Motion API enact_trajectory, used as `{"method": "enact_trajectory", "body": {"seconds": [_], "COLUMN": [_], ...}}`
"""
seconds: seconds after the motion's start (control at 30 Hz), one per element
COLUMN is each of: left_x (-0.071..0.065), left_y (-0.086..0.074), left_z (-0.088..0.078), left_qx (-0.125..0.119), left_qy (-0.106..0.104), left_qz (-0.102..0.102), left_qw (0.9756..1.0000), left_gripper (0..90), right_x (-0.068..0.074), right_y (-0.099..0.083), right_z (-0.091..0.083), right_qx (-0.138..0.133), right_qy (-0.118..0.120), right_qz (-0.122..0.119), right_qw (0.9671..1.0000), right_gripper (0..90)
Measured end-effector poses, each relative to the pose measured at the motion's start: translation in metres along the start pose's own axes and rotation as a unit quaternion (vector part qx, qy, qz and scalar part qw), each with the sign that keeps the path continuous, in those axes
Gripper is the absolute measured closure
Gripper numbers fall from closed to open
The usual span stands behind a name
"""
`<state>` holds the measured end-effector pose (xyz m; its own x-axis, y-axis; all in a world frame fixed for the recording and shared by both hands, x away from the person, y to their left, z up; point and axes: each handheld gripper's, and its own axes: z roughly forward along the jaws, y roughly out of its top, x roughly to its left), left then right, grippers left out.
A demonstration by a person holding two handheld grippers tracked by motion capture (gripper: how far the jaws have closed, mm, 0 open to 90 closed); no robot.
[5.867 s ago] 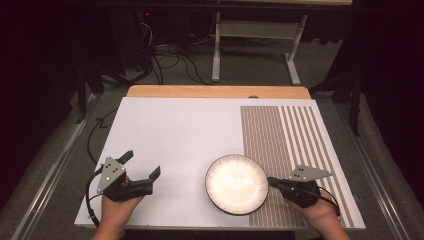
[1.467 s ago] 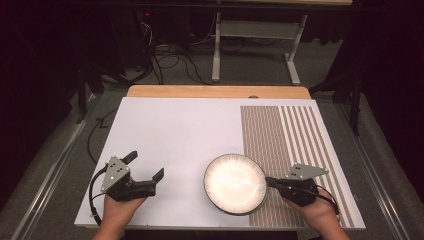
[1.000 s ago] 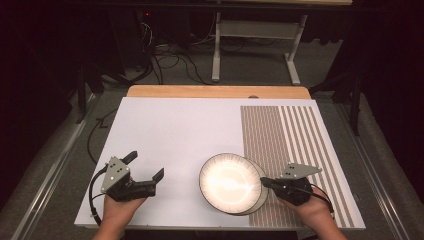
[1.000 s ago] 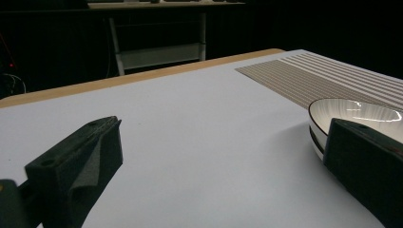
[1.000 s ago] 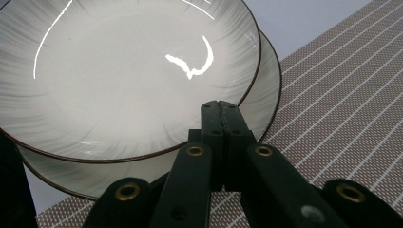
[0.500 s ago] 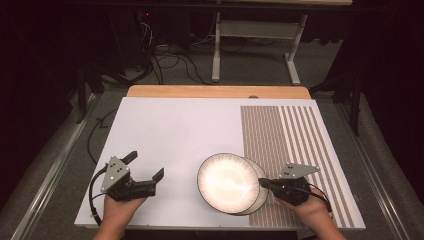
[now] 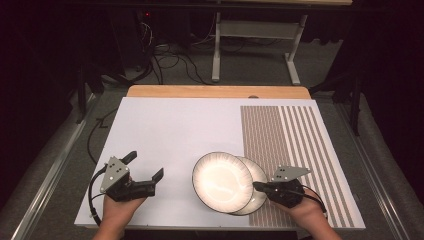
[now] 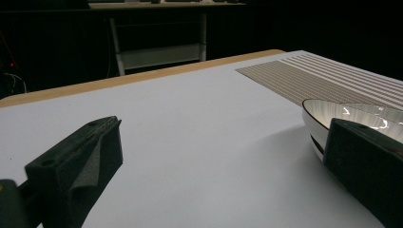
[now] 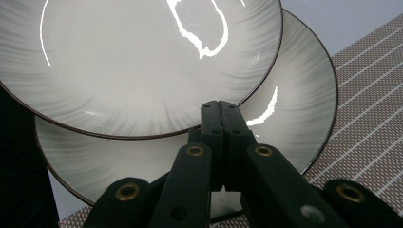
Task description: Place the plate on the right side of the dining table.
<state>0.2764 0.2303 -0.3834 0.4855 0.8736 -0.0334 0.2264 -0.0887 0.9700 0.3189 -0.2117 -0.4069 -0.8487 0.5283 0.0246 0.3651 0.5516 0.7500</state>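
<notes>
— Status? 
— Top plate (image 7: 220, 181) half slid off lower plate (image 7: 253, 189), near edge of surface (image 7: 170, 125). Right gripper (image 7: 257, 185) clamped on top plate's rim; left gripper (image 7: 145, 167) wide open (idle). Unstacking unfinished.

Your three cameras: one overhead, two riding low.
The high view looks forward and down on your table (image 7: 170, 130); both gripper views sit close, sharing the stacked plates (image 7: 222, 181) seen lower centre from above.

Bright tabletop (image 7: 175, 130), dark surroundings, plate (image 9: 142, 61) glare.
</notes>
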Motion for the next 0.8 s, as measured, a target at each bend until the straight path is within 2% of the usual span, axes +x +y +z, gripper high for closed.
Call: {"method": "enact_trajectory", "body": {"seconds": [0.27, 0.47, 0.53, 0.67, 0.73, 0.8], "left_x": [-0.002, -0.006, -0.011, -0.019, -0.023, -0.029], "left_y": [0.001, 0.004, 0.008, 0.016, 0.016, 0.016], "left_z": [0.001, 0.003, 0.006, 0.013, 0.017, 0.022], "left_qx": [0.0, 0.0, 0.003, 0.004, 0.014, 0.021], "left_qy": [-0.004, -0.017, -0.024, -0.038, -0.042, -0.05], "left_qz": [-0.001, -0.007, -0.001, -0.001, 0.004, 0.0], "left_qw": [1.0, 0.9998, 0.9997, 0.9993, 0.999, 0.9985], "left_gripper": [0.0, 0.1, 0.1, 0.1, 0.1, 0.1], "right_x": [0.005, 0.005, 0.005, 0.005, 0.005, 0.005], "right_y": [0.002, 0.003, 0.003, 0.003, 0.003, 0.003], "right_z": [0.004, 0.004, 0.004, 0.004, 0.004, 0.005], "right_qx": [0.004, 0.003, 0.003, 0.003, 0.003, 0.003], "right_qy": [0.005, 0.005, 0.003, 0.002, 0.002, 0.001], "right_qz": [-0.009, -0.008, -0.008, -0.006, -0.007, -0.008], "right_qw": [0.9999, 0.9999, 1.0, 1.0, 1.0, 1.0], "right_gripper": [90.0, 90.0, 90.0, 90.0, 90.0, 90.0]}}
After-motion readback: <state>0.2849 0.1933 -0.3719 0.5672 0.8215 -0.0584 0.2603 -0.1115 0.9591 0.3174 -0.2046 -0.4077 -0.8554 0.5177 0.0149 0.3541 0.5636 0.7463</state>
